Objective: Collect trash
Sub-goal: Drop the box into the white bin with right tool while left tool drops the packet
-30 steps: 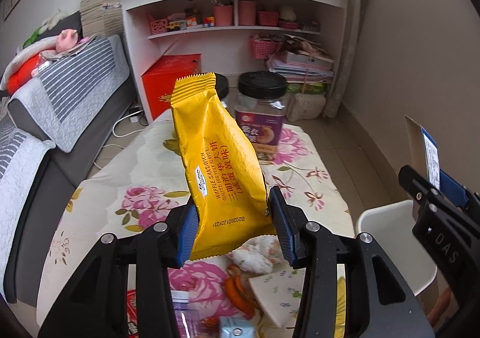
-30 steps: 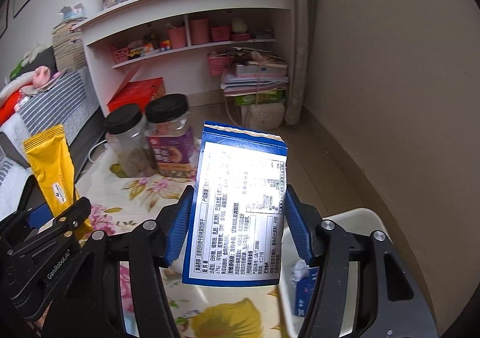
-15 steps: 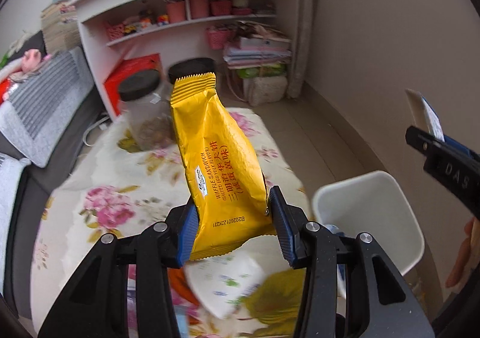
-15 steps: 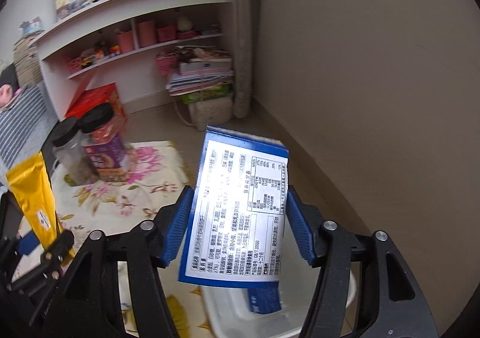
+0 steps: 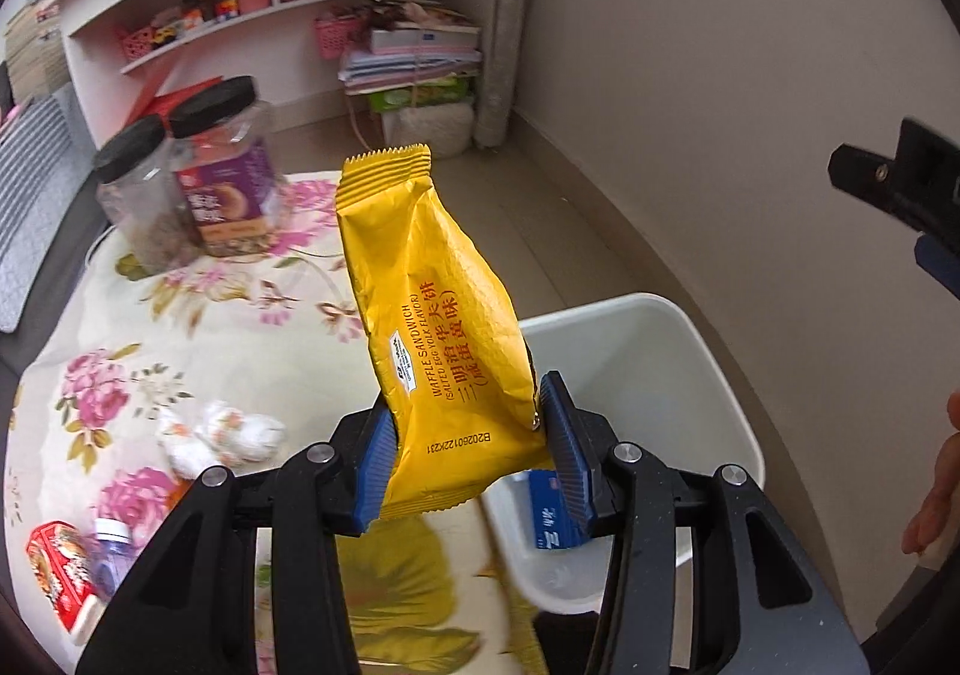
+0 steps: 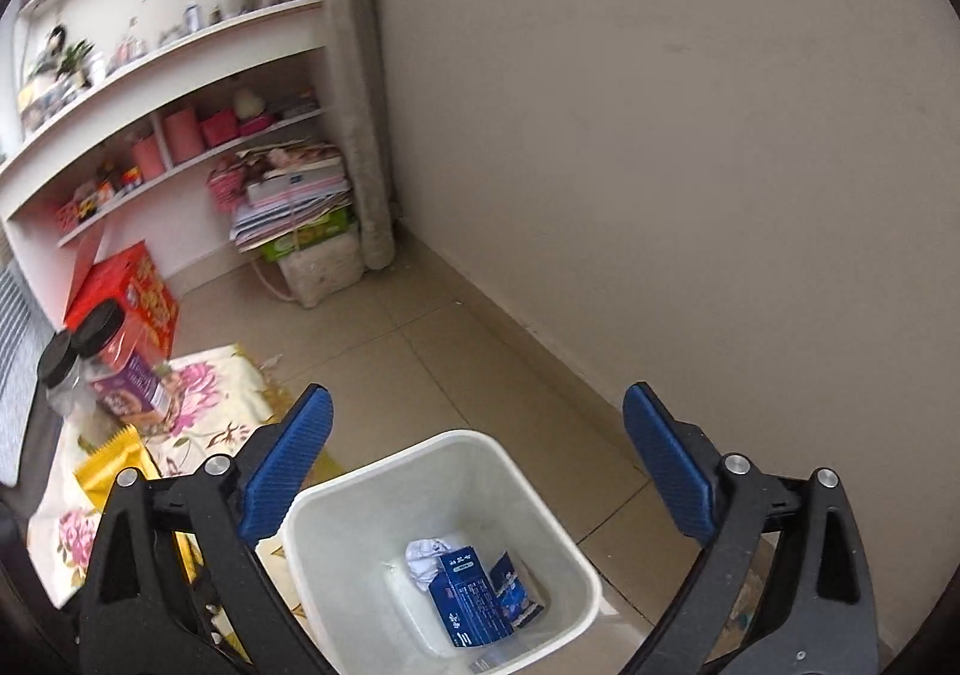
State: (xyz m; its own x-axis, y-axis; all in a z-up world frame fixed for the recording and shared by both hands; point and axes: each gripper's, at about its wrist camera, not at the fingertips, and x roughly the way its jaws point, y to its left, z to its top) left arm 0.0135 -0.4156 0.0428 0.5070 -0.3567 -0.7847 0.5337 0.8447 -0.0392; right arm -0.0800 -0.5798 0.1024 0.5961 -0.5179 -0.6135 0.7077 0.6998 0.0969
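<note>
My left gripper (image 5: 468, 462) is shut on a yellow snack wrapper (image 5: 432, 315), held upright over the table edge beside a white trash bin (image 5: 708, 363). My right gripper (image 6: 477, 465) hangs above the same bin (image 6: 372, 486); its jaws are opening and nothing is between them. A blue carton (image 6: 471, 603) lies at the bottom of the bin with a crumpled tissue (image 6: 426, 555) and a small blue packet (image 6: 516, 594). The wrapper's top edge (image 6: 111, 462) shows at the lower left of the right wrist view.
On the floral tablecloth (image 5: 198, 339) stand two black-lidded jars (image 5: 222, 183). Crumpled tissues (image 5: 222, 435), a red can (image 5: 57, 567) and a small bottle (image 5: 111, 549) lie near me. A white shelf unit (image 6: 180, 93) and stacked books (image 6: 294, 201) stand at the back; a wall runs on the right.
The right gripper swung right over the bin, opened, and the blue carton dropped into the bin. The left gripper carried the yellow wrapper right, towards the bin.
</note>
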